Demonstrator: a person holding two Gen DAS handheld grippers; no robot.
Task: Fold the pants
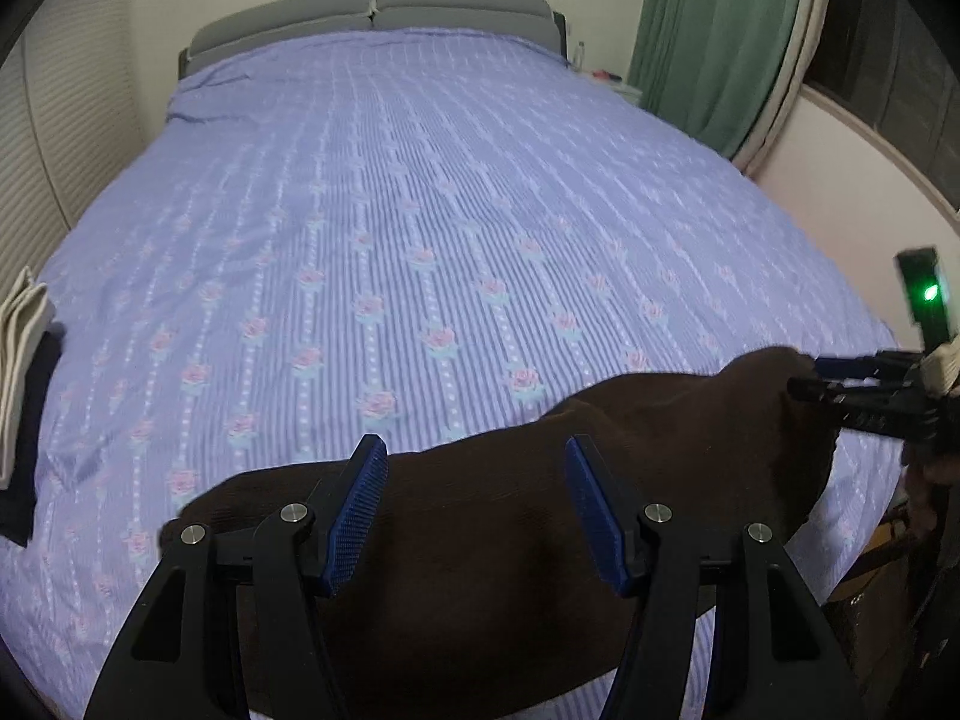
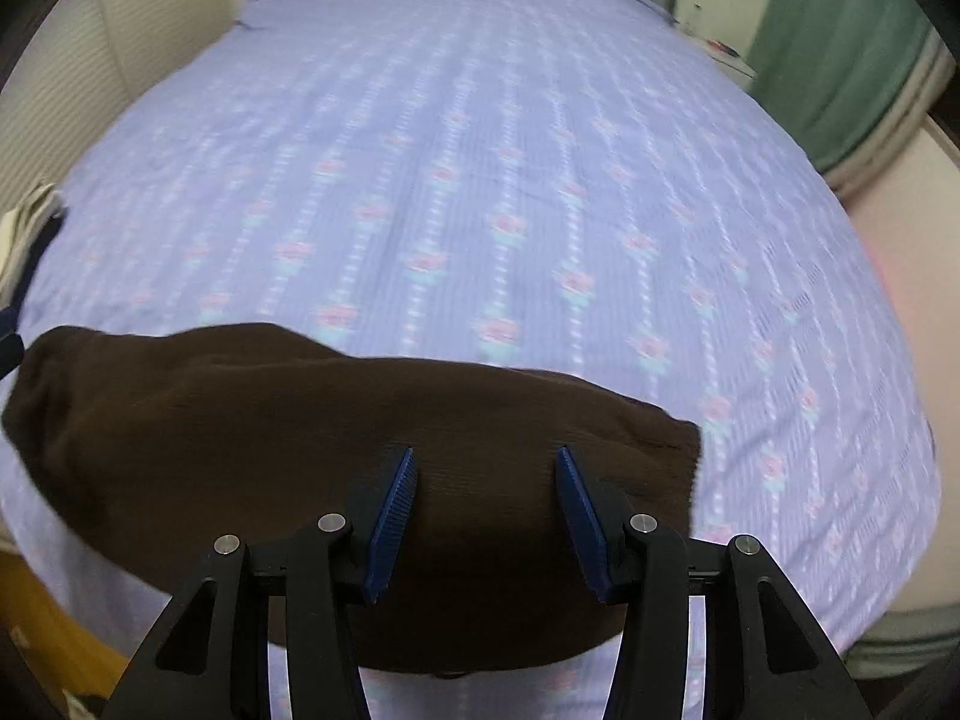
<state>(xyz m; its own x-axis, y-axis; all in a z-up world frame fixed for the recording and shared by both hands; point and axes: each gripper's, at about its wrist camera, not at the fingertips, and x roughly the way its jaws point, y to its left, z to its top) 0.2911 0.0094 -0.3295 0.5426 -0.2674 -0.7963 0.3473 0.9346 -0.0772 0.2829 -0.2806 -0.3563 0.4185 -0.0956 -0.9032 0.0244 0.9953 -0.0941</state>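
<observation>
1. Left wrist view: the left gripper (image 1: pixel 474 510) hangs above the dark brown pants (image 1: pixel 540 516), its blue pads apart and clamping nothing. The pants lie folded at the near edge of the bed (image 1: pixel 420 210), on its lilac flowered cover. At the right, the right gripper (image 1: pixel 807 377) reaches over the pants' far right corner.

2. Right wrist view: the right gripper (image 2: pixel 485 510) stands over the pants (image 2: pixel 270 420), pads spread and empty. A green curtain (image 2: pixel 840 60) hangs far right.
</observation>
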